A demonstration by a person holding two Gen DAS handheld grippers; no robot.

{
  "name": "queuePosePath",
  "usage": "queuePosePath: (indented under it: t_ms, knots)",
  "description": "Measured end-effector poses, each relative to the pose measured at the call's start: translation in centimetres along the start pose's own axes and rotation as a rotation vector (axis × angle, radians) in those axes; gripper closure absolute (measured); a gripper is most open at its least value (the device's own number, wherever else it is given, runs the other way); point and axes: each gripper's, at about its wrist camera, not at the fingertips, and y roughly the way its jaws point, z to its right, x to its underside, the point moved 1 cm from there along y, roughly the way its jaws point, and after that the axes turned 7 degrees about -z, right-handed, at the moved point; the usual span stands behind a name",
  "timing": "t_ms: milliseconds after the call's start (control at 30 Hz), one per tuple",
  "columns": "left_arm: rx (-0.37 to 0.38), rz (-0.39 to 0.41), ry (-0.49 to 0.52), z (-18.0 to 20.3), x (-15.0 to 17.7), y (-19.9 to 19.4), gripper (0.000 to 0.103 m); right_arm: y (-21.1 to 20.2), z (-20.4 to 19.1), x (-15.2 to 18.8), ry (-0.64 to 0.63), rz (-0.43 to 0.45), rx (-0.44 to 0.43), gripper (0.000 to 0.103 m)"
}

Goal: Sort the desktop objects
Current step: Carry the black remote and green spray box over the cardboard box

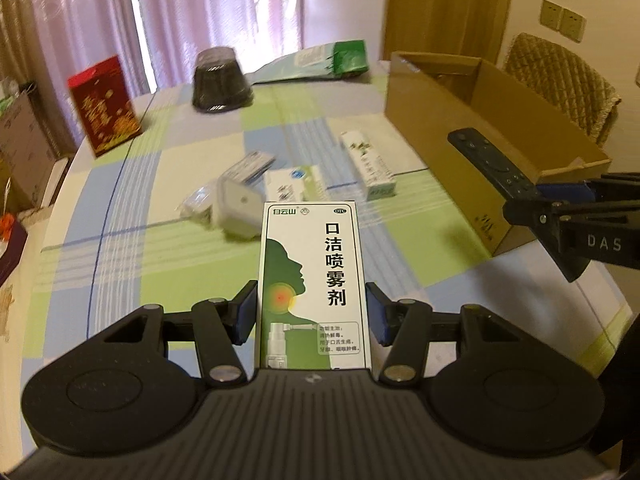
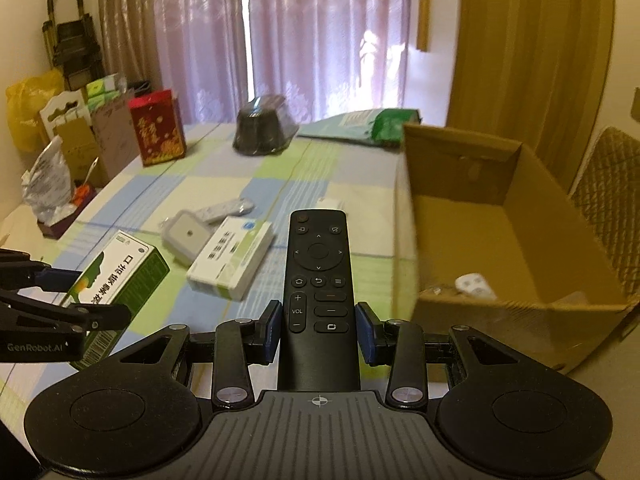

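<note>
While both grippers hold items, cardboard box [image 2: 520, 216] stands open.

Two black plastic grippers, the left gripper [image 1: 312, 308] and right gripper [image 2: 318, 326], with blue finger pads [image 1: 246, 312], silver pivot screws [image 1: 224, 372], ribbed grey bases, round side discs, white "DAS" and "GenRobot.AI" lettering.
</note>
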Motion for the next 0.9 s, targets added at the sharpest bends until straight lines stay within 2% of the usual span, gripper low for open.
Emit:
queuePosePath:
  t_ms: [533,900]
  knots:
    - [0.087,0.102,0.147,7.6,-7.2,-0.5,0.053,-4.1,7.5,-2.4,0.077,0.096,0.107,0.065]
    - [0.155,0.155,0.258,12.9,-11.8,-0.2,0.053,-5.1,12.3,-3.3,0.127,0.117,0.167,0.065]
